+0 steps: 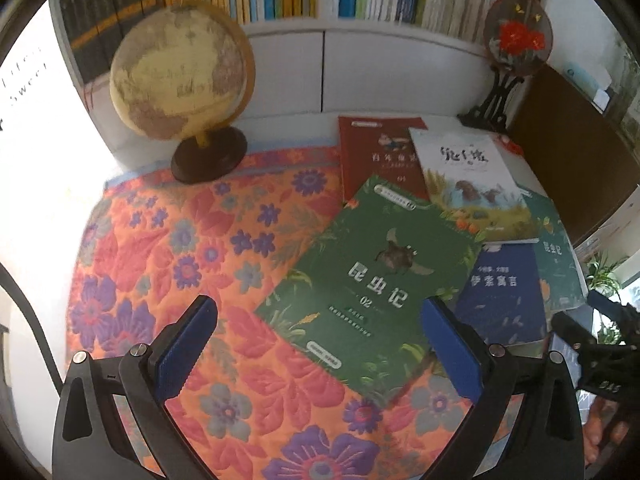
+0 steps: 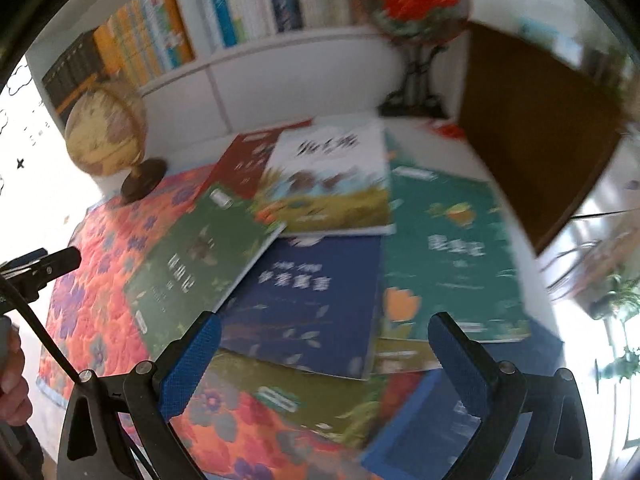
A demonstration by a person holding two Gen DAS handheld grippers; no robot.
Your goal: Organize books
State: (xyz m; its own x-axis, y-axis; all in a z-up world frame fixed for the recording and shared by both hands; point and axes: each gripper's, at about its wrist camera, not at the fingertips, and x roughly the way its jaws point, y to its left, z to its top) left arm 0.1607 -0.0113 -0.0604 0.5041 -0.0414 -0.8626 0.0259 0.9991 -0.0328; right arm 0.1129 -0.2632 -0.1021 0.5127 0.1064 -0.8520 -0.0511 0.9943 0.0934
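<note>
Left hand-held gripper (image 1: 318, 344) jaws apart over green book (image 1: 368, 280); right hand-held gripper (image 2: 324, 356) also apart, empty. Thin, glossy, probably floppy paperback: pinch its free lower edge.

Green book (image 1: 372, 276): cover title 昆虫记 in pale characters, with the number 02 beneath it; the smaller lines and the oval labels on this cover are too small to read. Navy book (image 1: 502, 292): title 伊索寓言, the small line above it illegible; teal book (image 1: 556, 256): 昆虫记 again. Red book (image 1: 376, 152) and white book (image 1: 468, 172): titles present but not legible, and the right wrist view is too blurred to read any cover.
</note>
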